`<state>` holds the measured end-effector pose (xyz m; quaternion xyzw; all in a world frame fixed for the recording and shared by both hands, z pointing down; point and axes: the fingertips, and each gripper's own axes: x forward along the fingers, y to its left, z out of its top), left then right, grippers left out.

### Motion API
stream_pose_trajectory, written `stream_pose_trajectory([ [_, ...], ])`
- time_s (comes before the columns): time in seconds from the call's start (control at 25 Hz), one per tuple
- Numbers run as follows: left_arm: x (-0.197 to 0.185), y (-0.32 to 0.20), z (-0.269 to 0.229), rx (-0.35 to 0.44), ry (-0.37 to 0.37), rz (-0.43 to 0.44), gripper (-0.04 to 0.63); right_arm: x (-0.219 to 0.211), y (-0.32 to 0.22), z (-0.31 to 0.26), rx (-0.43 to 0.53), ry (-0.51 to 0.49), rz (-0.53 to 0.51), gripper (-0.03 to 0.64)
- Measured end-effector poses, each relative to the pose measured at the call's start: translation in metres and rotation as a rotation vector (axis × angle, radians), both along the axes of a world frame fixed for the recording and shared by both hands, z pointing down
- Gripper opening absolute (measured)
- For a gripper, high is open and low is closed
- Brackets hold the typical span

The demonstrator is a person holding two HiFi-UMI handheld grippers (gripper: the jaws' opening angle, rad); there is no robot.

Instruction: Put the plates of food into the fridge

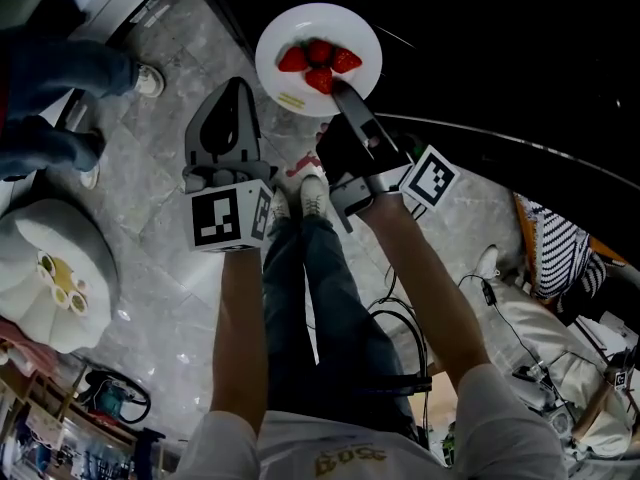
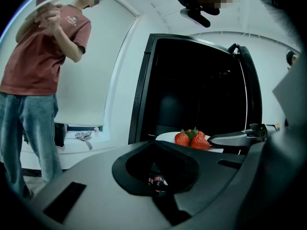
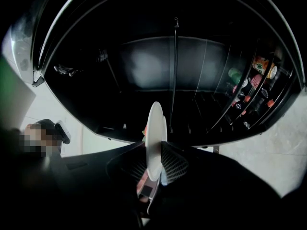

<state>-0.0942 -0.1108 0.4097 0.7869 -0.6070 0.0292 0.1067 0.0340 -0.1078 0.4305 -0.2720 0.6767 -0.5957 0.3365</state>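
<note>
Dark fridge [image 3: 120, 71] beyond plate [image 3: 156, 126] in right gripper [image 3: 156, 163]

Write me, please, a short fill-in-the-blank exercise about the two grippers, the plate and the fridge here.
1. The right gripper is shut on the ___ of the white round plate.
2. The red fruits on the plate are ___.
3. The left gripper holds ___.
4. The black fridge ahead has its door ___.
Missing words: rim; strawberries; nothing; open.
</note>
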Motion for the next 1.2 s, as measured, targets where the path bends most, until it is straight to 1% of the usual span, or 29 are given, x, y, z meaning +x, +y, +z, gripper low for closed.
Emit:
stream_pose_trajectory([
  [0.16,0.002,-0.006,0.005,-0.008,0.009,0.005,0.006,-0.004,-0.004,0.005,-0.009,-0.003,0.001,0.072],
  [0.68,0.007,-0.016,0.012,-0.009,0.006,0.025,0.006,-0.003,-0.019,0.01,-0.002,0.005,0.033,0.072],
  [0.76,0.008,-0.014,0.012,-0.009,-0.003,0.03,0.006,-0.002,-0.018,0.01,-0.001,0.009,0.035,0.072],
  [0.92,0.013,-0.013,0.013,-0.003,-0.043,0.05,0.006,-0.001,-0.019,0.01,-0.003,0.005,0.044,0.071],
  [1.2,0.017,-0.007,0.014,-0.003,-0.041,0.067,0.006,0.0,-0.021,0.008,0.002,0.004,0.06,0.072],
])
